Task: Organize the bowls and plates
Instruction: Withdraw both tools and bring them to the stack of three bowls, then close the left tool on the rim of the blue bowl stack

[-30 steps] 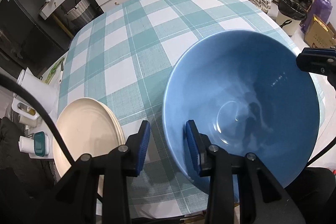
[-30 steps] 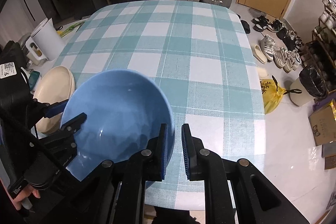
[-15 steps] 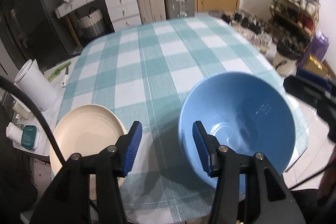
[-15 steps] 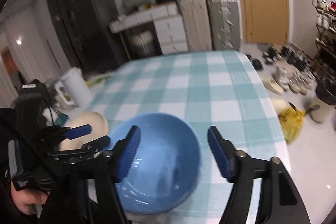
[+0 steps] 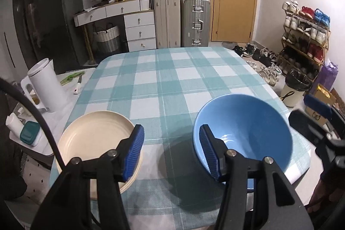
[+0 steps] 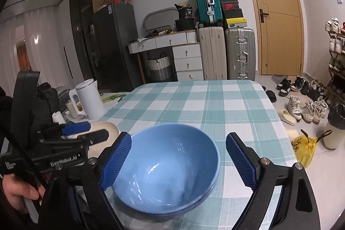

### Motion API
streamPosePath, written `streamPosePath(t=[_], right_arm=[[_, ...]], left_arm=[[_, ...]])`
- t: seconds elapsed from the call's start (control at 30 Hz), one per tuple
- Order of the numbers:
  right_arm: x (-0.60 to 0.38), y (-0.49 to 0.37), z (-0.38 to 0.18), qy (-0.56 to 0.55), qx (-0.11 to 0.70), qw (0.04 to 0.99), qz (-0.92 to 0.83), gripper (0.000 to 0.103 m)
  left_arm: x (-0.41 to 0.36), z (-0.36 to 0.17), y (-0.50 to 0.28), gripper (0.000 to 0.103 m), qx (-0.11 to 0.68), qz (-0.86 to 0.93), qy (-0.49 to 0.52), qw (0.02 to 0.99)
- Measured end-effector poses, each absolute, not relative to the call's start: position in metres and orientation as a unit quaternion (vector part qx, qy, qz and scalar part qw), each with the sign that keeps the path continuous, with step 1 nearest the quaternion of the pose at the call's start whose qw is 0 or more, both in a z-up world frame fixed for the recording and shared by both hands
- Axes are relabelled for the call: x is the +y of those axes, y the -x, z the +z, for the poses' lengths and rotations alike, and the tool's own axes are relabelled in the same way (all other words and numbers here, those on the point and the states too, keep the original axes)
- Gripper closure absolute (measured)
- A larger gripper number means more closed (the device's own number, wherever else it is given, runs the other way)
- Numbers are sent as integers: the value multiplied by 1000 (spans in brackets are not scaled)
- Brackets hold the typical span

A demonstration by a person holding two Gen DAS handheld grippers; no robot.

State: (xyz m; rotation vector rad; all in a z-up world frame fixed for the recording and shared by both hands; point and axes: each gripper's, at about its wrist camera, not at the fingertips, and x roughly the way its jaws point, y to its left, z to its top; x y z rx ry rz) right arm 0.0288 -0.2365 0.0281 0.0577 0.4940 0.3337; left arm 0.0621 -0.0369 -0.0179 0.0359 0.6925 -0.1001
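Note:
A blue bowl [image 5: 248,133] stands on the checked table [image 5: 168,79] near its front right corner; it also shows in the right wrist view [image 6: 172,165]. A cream plate [image 5: 94,141] lies at the front left, partly seen in the right wrist view [image 6: 105,128]. My left gripper [image 5: 171,153] is open and empty above the gap between plate and bowl. My right gripper [image 6: 179,161] is open wide, raised over the bowl, holding nothing. The right gripper also shows at the right edge of the left wrist view [image 5: 319,120].
A white kettle [image 5: 46,87] stands on a low side table left of the table, with small items around it. Suitcases [image 5: 181,20], drawers and a door are behind. Shoes and a rack [image 5: 301,40] line the right side, with a bin [image 5: 295,87] nearby.
My right gripper let go of the bowl's rim and opened wide. Both grippers rose and pulled back; the bowl now stands alone on the table.

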Motion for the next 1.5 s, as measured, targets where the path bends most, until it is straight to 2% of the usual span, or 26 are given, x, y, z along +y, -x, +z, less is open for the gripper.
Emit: streamPosePath(t=[0.1,0.43,0.47,0.53,0.57,0.7,0.9,1.5], right_arm=[[-235,-23,31,-16,233,959,161,8],[-226,-18,29,22,235,960,147,7],[-227,-19,29,23,238,960,144,7],[-229,-21,27,20,244,959,140,7],[-230,-22,26,19,246,959,139,7],[-236,-26,25,8,251,959,131,7],[-248,-33,23,-28,261,956,128,7],[-255,-80,-13,-82,358,924,104,7]], left_arm=[[-33,-4,-53,48,304,-36,-19,952],[-25,9,-43,44,252,-2,-6,968],[-24,9,-43,41,253,-2,-4,968],[-22,9,-43,4,250,6,2,968],[-21,10,-41,2,240,12,4,971],[-22,17,-30,0,199,18,0,980],[-29,14,-33,0,205,23,-21,978],[-49,-17,-69,0,299,17,-33,954]])
